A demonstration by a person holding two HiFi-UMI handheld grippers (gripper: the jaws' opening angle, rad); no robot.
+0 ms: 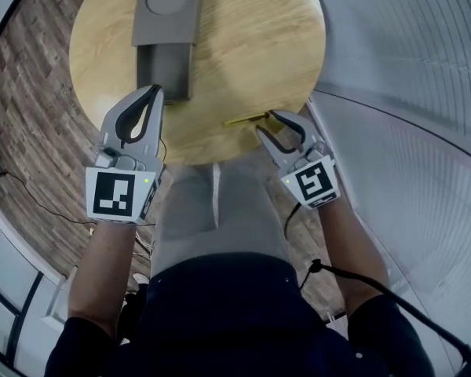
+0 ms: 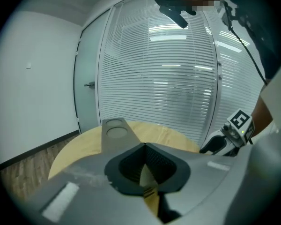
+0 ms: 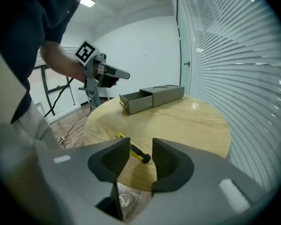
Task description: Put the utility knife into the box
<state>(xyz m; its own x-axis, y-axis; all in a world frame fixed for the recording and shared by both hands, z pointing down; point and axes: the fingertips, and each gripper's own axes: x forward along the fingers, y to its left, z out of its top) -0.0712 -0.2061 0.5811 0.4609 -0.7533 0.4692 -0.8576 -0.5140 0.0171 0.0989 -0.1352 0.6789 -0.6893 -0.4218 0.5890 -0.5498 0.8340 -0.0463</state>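
Right hand-held gripper (image 3: 139, 145), jaws spread & empty, is hovering nearest the utility knife (image 3: 134, 150), lying crosswise just ahead on the bench (image 1: 259, 38)

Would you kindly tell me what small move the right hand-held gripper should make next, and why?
Probably ease the right hand-held gripper forward and down until its open jaws straddle the utility knife, which lies untouched on the table just ahead of them.
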